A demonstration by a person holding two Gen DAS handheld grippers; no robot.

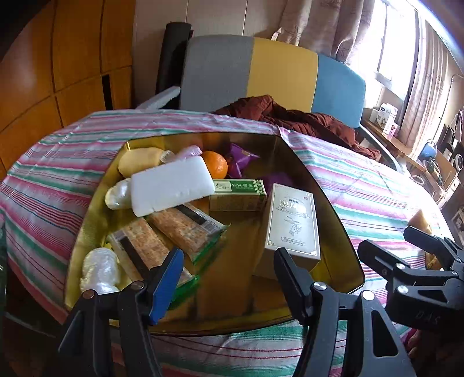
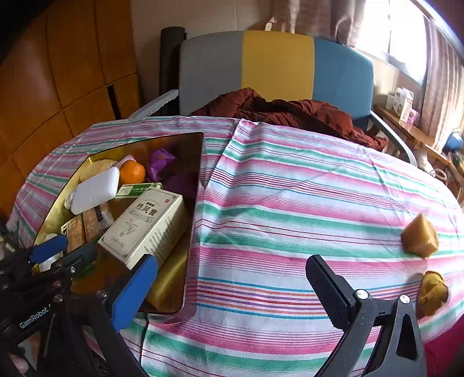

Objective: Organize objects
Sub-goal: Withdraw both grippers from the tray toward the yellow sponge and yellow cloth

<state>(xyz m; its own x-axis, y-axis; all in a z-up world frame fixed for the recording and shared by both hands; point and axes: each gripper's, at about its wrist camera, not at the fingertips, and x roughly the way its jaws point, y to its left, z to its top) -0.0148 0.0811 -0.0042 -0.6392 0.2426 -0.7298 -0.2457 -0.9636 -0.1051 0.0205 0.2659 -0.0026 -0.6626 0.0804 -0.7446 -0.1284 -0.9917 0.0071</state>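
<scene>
Pink, green and white stripes run across the cloth [image 2: 290,185] over the surface, and the tin [image 1: 87,232] at centre gleams gold inside. Bright orange fruit [image 1: 215,164] beside a plain white block [image 1: 171,185]; upper frame, a chair back [image 2: 275,63] in grey, yellow and blue panels.

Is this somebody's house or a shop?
Most likely a home: a table under a striped tablecloth, a padded chair with clothing on it, curtains by the window, and a gold tin of snacks.
</scene>
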